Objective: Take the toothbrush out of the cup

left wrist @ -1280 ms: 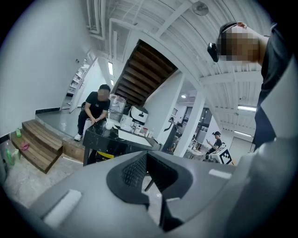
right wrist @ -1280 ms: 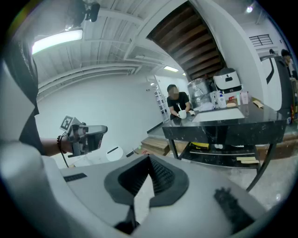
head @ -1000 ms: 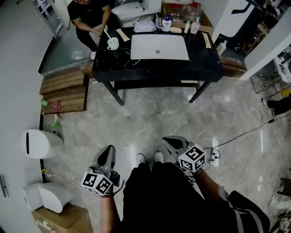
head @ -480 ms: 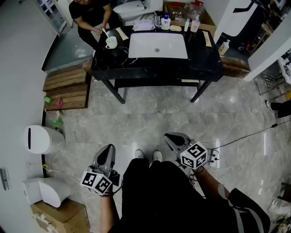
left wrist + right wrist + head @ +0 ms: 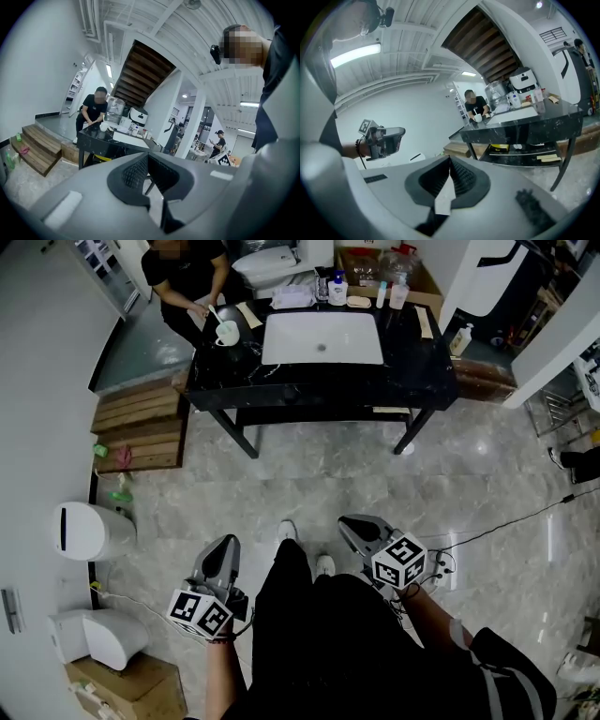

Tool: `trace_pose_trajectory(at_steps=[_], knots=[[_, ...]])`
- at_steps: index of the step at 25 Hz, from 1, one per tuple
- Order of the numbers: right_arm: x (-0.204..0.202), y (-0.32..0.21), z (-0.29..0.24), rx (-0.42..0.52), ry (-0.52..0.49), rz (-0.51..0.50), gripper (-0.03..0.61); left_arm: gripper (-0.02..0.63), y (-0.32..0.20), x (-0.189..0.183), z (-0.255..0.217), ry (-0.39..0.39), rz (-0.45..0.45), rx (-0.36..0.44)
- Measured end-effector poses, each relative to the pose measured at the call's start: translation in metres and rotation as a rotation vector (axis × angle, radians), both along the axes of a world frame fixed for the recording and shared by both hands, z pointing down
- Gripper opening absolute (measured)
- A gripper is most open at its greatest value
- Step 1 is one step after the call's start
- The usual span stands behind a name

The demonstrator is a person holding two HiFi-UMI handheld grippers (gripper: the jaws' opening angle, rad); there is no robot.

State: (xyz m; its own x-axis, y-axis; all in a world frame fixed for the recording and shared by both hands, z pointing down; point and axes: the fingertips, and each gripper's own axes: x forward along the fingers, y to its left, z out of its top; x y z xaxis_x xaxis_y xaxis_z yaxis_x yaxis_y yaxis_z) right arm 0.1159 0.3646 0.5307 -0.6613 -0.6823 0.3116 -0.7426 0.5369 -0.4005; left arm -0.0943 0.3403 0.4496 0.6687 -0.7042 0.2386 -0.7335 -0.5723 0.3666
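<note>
A white cup with a toothbrush standing in it sits at the far left corner of the black table. A seated person has hands at the cup. Both grippers are far from the table, held low in front of my body. My left gripper is shut with nothing in it. My right gripper is likewise shut and empty. The right gripper view shows the cup small on the distant table, and my left gripper off to the left.
A white sink is set into the table, with bottles along its back edge. Wooden steps lie left of the table. A white bin and a cardboard box stand at my left. A cable crosses the floor at right.
I have stepped forward, my left foot now ahead of the right. The table has shifted slightly up and left in view. Both grippers stay shut and in place.
</note>
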Motion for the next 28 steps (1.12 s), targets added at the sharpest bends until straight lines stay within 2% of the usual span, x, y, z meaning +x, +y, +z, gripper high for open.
trace_pose_trajectory(at_steps=[15,28], knots=[[-0.002,-0.046,0.001,-0.004,0.034,0.01,0.014,0.009,-0.051,-0.002,0.004,0.04,0.003,0.011],[-0.04,-0.12,0.003,-0.051,0.06,0.001,0.014,0.009,-0.145,-0.033,0.017,0.084,0.01,-0.005]])
